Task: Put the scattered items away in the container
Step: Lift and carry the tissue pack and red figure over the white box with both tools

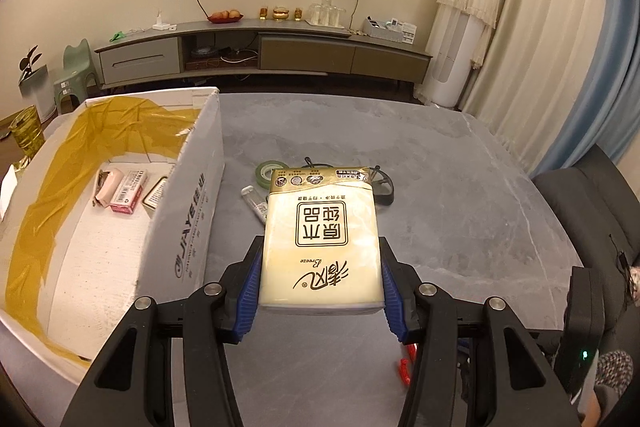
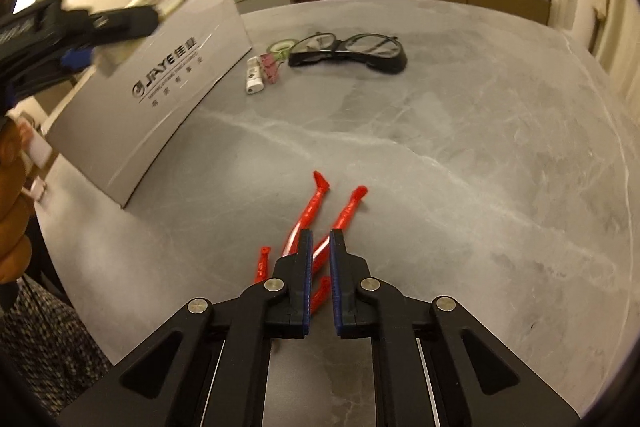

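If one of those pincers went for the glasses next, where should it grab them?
Probably the bridge of the glasses, coming from above. They sit upright on the table, lenses facing the camera; the bridge is a narrow bar the fingers could straddle, sparing the lenses.

A cream tissue pack (image 1: 320, 239) hangs level above the desk, box (image 1: 120, 211) at its 9 o'clock; glasses (image 2: 352, 51), tape (image 2: 282, 47), red ties (image 2: 320, 219) lie scattered.

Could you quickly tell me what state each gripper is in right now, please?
Left gripper: shut on the tissue pack.
Right gripper: jaws nearly closed over the red pieces; a grip cannot be told.
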The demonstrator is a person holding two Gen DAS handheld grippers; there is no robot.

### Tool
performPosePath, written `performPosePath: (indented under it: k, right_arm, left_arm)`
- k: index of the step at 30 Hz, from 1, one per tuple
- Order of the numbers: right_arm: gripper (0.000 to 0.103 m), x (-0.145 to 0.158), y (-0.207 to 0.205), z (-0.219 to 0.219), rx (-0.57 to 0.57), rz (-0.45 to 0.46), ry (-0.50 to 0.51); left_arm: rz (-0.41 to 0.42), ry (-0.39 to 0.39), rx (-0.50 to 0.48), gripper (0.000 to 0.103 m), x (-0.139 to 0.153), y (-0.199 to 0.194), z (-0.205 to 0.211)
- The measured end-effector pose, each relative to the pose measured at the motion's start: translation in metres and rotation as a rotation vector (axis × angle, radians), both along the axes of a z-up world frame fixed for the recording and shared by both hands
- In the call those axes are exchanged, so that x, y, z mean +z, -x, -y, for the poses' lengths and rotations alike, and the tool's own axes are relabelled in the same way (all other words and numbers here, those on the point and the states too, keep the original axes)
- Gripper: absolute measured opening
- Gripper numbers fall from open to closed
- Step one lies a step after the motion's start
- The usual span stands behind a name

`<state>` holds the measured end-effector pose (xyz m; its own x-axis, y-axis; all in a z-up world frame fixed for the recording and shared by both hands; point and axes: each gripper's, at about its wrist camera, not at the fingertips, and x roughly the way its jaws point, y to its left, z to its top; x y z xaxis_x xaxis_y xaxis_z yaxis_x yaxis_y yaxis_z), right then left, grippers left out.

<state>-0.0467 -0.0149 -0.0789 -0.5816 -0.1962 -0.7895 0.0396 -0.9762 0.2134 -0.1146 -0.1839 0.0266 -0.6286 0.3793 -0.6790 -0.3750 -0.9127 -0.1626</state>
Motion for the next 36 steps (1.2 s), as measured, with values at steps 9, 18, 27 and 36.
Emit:
performPosePath:
  k: [9,18,27,36]
  right_arm:
    - [0.057,-0.015,-0.003,0.024,0.003,0.008,-0.056]
    - [0.047,-0.018,-0.010,0.051,0.098,-0.042,-0.176]
    - [0.027,-0.006,-0.015,0.051,0.091,-0.074,-0.163]
    - [0.040,-0.019,-0.014,0.050,0.067,-0.062,-0.210]
  left_arm:
    - [-0.015,-0.002,-0.008,0.053,0.011,-0.010,0.014]
    - [-0.027,0.008,0.002,0.053,0.015,-0.019,0.029]
    - [-0.046,0.011,0.023,0.053,0.020,-0.027,0.046]
    - [-0.055,0.007,0.022,0.053,0.024,-0.031,0.050]
